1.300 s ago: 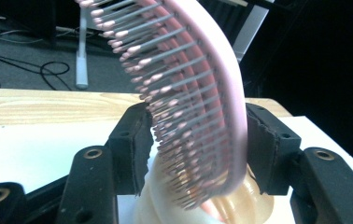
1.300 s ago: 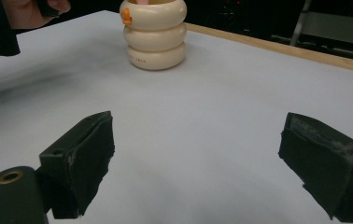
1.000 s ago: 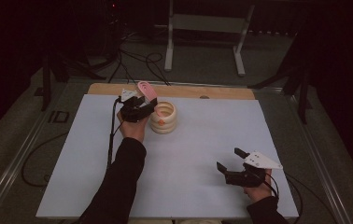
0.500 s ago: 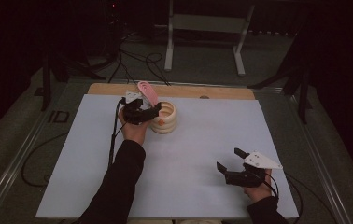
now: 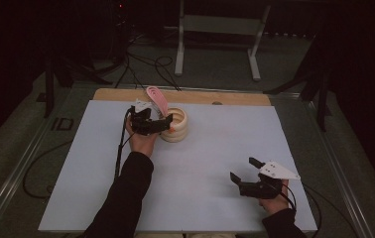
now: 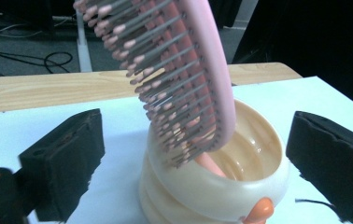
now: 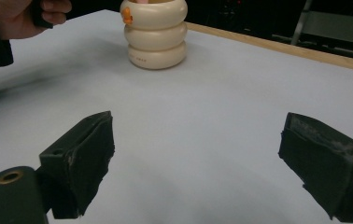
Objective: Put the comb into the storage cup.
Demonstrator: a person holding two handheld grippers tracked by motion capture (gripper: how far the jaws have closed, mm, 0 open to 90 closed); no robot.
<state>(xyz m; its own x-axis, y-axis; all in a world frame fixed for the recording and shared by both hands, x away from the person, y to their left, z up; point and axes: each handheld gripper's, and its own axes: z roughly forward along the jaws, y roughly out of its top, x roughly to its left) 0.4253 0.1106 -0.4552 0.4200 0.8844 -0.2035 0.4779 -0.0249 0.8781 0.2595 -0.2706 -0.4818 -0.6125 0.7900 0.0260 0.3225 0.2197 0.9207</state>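
One matte white counter point(image 5: 200, 163) in a dark room; glossy cream ringed cup point(image 6: 221, 186) holds pink bristled hairbrush point(image 6: 184, 79); left gripper point(image 6: 198, 154) just opened, right gripper point(image 7: 198, 158) spread

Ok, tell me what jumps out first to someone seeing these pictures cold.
First, the pink hairbrush, standing handle-down and leaning in the cream ringed cup near the far edge of the white table. The left hand-held gripper sits right at the cup, its jaws having just opened and standing clear on either side of cup and brush. The right hand-held gripper rests open at the near right, nothing between its jaws.
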